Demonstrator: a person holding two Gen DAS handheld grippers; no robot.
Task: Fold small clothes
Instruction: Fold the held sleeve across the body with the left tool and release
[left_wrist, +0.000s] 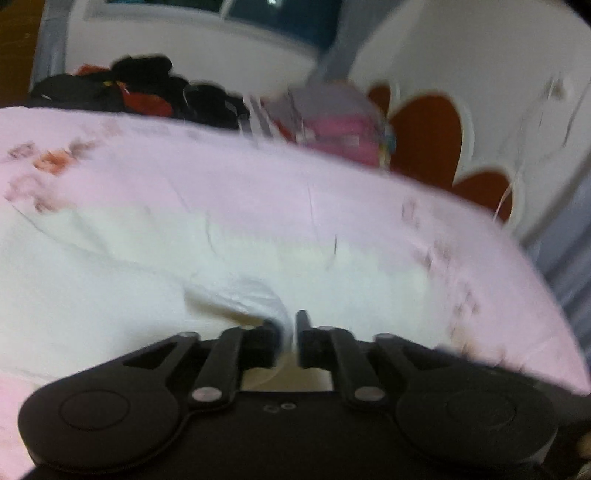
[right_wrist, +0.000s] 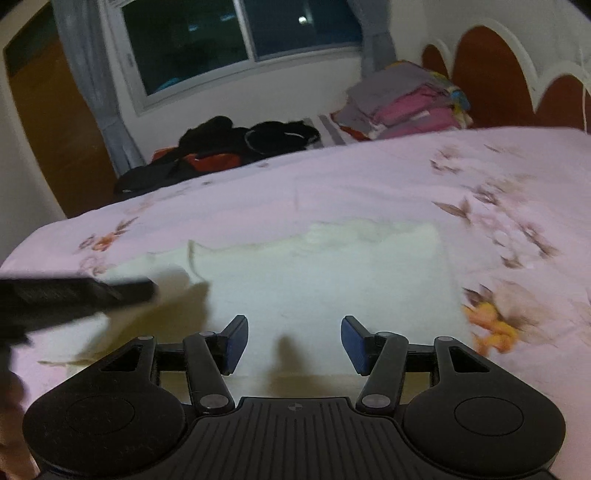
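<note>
A small white garment (right_wrist: 332, 273) lies spread on a pink floral bedsheet (right_wrist: 369, 177). In the left wrist view my left gripper (left_wrist: 291, 332) is shut on a raised fold of the white garment (left_wrist: 243, 291), which bunches up between the jaws. In the right wrist view my right gripper (right_wrist: 293, 343) is open and empty, just above the garment's near edge. The left gripper (right_wrist: 144, 290) shows at the left of that view, at the garment's left corner. The left wrist view is motion-blurred.
A pile of dark and red clothes (right_wrist: 229, 147) lies at the far edge of the bed. A stack of folded grey and pink clothes (right_wrist: 406, 103) sits by the red headboard (right_wrist: 491, 70). A window (right_wrist: 236, 37) and wall stand behind.
</note>
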